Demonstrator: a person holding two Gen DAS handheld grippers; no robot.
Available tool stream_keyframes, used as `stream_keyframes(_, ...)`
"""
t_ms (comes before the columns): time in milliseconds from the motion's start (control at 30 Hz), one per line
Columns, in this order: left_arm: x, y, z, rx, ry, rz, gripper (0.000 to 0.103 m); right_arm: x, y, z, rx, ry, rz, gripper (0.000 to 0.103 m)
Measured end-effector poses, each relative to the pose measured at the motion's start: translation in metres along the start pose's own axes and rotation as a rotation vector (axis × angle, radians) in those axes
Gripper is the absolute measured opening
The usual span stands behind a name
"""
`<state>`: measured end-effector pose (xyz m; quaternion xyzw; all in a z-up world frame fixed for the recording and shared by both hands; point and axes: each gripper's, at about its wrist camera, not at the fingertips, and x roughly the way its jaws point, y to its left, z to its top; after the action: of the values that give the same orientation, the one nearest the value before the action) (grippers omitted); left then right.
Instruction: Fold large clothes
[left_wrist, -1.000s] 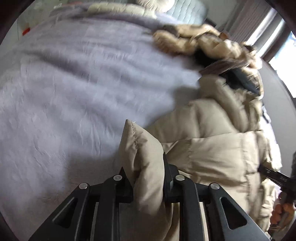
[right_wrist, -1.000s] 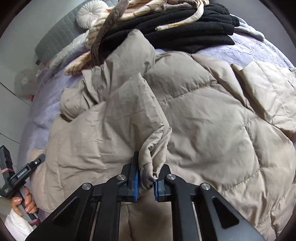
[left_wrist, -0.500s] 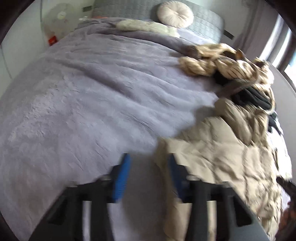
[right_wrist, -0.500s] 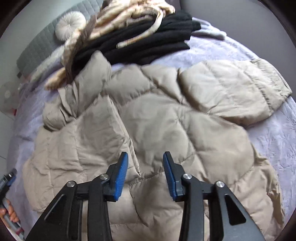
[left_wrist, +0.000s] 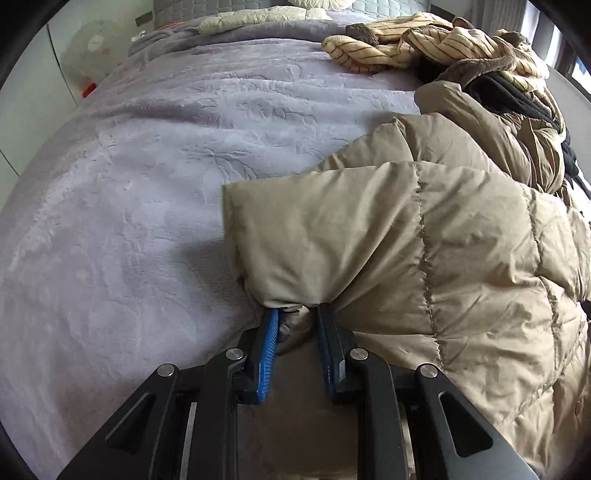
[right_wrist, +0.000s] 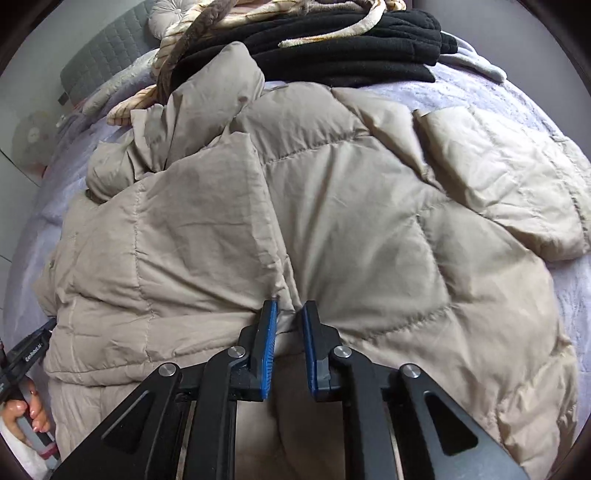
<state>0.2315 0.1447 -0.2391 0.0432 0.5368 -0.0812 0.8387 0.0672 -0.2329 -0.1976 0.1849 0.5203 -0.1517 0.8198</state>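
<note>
A large beige puffer jacket (left_wrist: 424, 236) lies spread on a bed with a lilac blanket (left_wrist: 129, 184). In the left wrist view my left gripper (left_wrist: 295, 314) is partly open, its blue pads on either side of the jacket's left edge, fabric bunched between them. In the right wrist view the jacket (right_wrist: 332, 206) fills the frame. My right gripper (right_wrist: 290, 308) is partly open at a seam near the jacket's near edge, with a little fabric between the pads. One sleeve (right_wrist: 498, 177) lies out to the right.
A pile of black clothes (right_wrist: 351, 48) and a striped cream garment (left_wrist: 424, 44) lie at the far side of the bed. A grey headboard (right_wrist: 99, 62) and round cushion stand beyond. The left hand and its gripper handle (right_wrist: 22, 369) show at the lower left.
Both grippers let go of the jacket folds they held a second ago and opened. They have since come down to the jacket's near edges, with jaws narrower around the fabric.
</note>
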Motion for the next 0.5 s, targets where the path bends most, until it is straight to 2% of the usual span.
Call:
stream_keyframes(67,-0.008,0.004,-0.002,-0.021,0.006,0.006,0.023,-0.012,-0.010,-0.004,0.019,0.000,-0.019,0.014)
stream_keyframes(200,-0.032,0.006,-0.005,-0.037,0.004,0.017,0.023,-0.039,-0.033,-0.018,0.074,-0.002,0.000,0.018)
stream_keyframes(400,-0.066,-0.021,-0.014,-0.022,0.015,-0.022,0.023,-0.060,-0.050,-0.034,0.133,0.011,0.068,0.020)
stream_keyframes(500,-0.076,-0.042,-0.020,-0.006,0.032,-0.059,0.023,-0.062,-0.055,-0.042,0.166,0.027,0.108,0.032)
